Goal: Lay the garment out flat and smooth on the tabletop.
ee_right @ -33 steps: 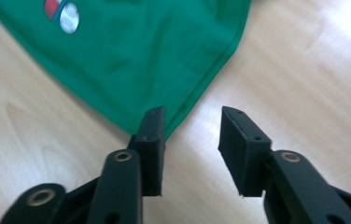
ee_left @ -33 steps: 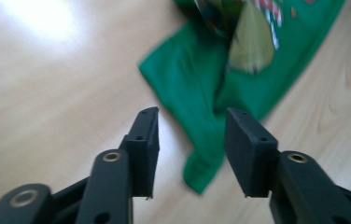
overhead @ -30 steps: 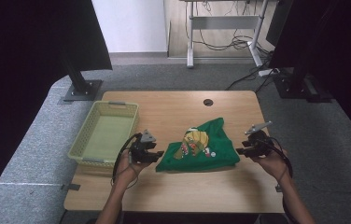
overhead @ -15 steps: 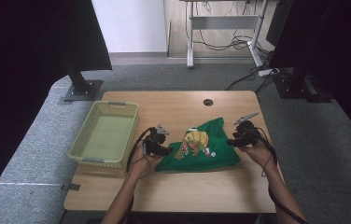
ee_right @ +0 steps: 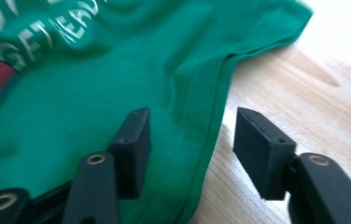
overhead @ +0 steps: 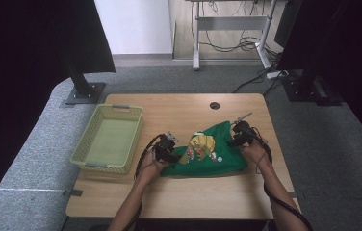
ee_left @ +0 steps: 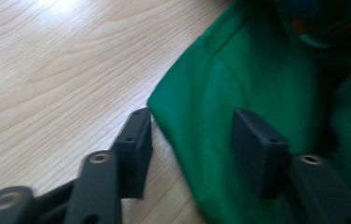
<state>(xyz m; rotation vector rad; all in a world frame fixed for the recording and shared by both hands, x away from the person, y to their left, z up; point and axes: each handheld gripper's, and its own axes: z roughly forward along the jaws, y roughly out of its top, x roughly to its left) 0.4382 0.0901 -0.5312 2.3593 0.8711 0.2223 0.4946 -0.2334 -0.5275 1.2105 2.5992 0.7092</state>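
Grippers (overhead: pixel 169 153) closer around shirt (overhead: pixel 217 156) edges.

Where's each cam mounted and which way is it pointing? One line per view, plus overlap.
High view: fixed above the person's side, looking forward and down at the table, basket and green shirt; both forearms enter from the bottom.
Left gripper view: rides the left gripper, looking along its jaws, which straddle the shirt's edge on the wood.
Right gripper view: rides the right gripper, jaws astride the shirt's hem.
Shared: the green shirt and the wooden tabletop appear in all three.
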